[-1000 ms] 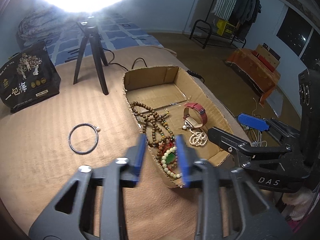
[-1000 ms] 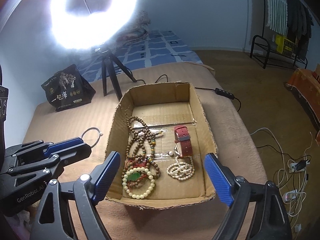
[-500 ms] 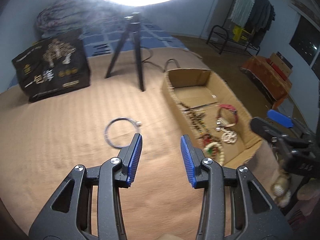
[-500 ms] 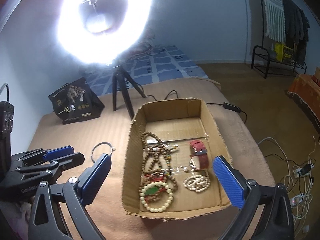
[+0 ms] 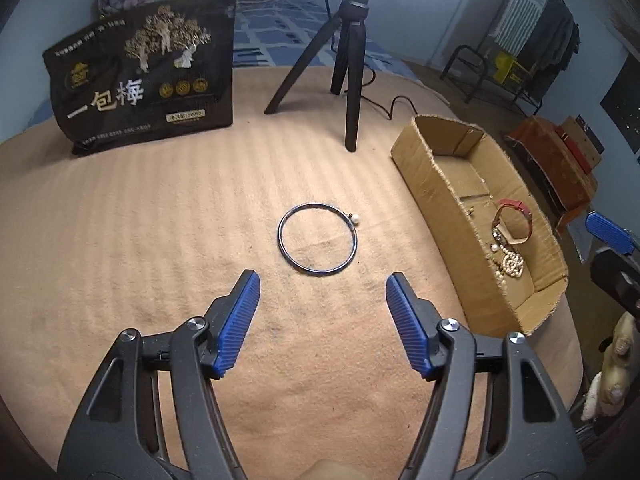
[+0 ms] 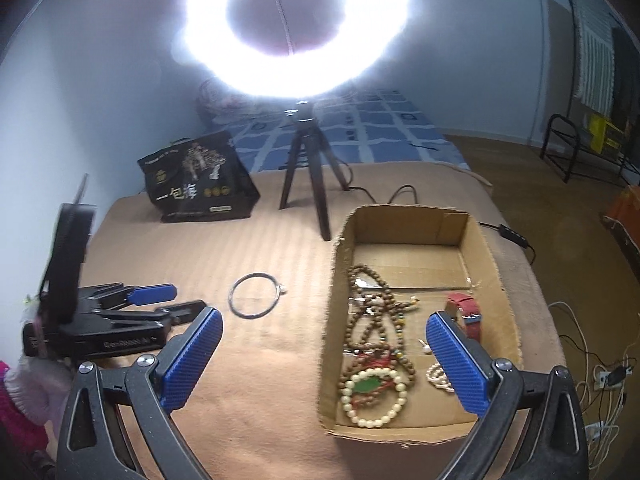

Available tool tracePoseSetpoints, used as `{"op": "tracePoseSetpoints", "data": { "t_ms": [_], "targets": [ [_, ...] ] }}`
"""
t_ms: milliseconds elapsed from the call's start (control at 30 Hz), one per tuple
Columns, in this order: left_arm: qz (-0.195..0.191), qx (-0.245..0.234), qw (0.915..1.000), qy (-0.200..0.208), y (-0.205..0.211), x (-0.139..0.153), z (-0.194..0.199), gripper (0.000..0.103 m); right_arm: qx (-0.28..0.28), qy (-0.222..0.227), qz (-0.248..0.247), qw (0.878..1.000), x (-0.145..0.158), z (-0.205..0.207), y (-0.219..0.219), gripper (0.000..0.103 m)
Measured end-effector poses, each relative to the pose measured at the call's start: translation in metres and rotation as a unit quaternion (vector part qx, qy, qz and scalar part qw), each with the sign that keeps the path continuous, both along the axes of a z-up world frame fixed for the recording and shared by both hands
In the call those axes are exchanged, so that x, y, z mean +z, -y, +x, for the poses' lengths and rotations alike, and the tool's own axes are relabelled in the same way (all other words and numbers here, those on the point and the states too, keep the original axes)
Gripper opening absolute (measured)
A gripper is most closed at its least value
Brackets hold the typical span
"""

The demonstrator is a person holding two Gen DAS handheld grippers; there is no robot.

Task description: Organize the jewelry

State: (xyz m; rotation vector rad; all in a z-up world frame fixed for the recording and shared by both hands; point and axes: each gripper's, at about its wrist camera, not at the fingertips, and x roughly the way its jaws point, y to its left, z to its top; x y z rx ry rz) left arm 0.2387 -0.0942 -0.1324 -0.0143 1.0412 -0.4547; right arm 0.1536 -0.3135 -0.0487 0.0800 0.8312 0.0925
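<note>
Tan ribbed blanket [image 5: 160, 240] spread across a bed, under a glaring ring light [image 6: 296, 28] on a black tripod [image 5: 348, 60].

Left gripper [image 5: 322, 320] low over the blanket, blue pads spread wide, nothing between them. Just ahead at 12 o'clock, apart from the fingertips: thin dark bangle [image 5: 318, 238], flat on the blanket, one small white pearl at its rim toward 1 o'clock. Farther out at 2 o'clock, cardboard box [image 5: 432, 184], open-topped, holding a red-strapped watch [image 5: 514, 224] and a coil of white pearls [image 5: 512, 264]. At 10 o'clock, well back, black printed bag [image 5: 140, 68] standing upright. At 12 o'clock behind the bangle, the tripod legs.

Right gripper [image 6: 324, 356] hovering at the near end of the box, pads likewise wide apart, gripping nothing. Between the pads and slightly ahead: cream bead bracelet with a green stone [image 6: 374, 396], brown wooden bead strands [image 6: 372, 312] running toward 12 o'clock. Watch and pearls partly hidden behind the right pad. Bangle at 11 o'clock from this gripper, outside the box, near its left wall. Left gripper visible at 9 o'clock, lying close above the blanket.
</note>
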Motion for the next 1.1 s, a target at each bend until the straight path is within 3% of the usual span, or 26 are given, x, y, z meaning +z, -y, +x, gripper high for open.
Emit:
{"op": "tracePoseSetpoints", "data": {
  "t_ms": [467,867,967,1100],
  "targets": [
    [0.049,-0.008,0.9988,-0.003,0.042,-0.048,0.028,0.068,0.015,-0.005,0.001,1.0,0.002,0.001,0.001,0.103],
    [0.106,-0.007,0.994,0.028,0.063,-0.059,0.04,0.068,0.02,-0.006,0.013,1.0,0.003,0.002,0.005,0.102],
    [0.122,0.003,0.992,0.032,0.064,-0.062,0.042,0.076,0.021,-0.006,0.016,1.0,0.004,0.001,0.005,0.102],
    [0.12,0.005,0.9925,0.026,0.062,-0.066,0.046,0.077,0.02,-0.003,0.018,1.0,0.006,0.0,0.005,0.102]
  ]
}}
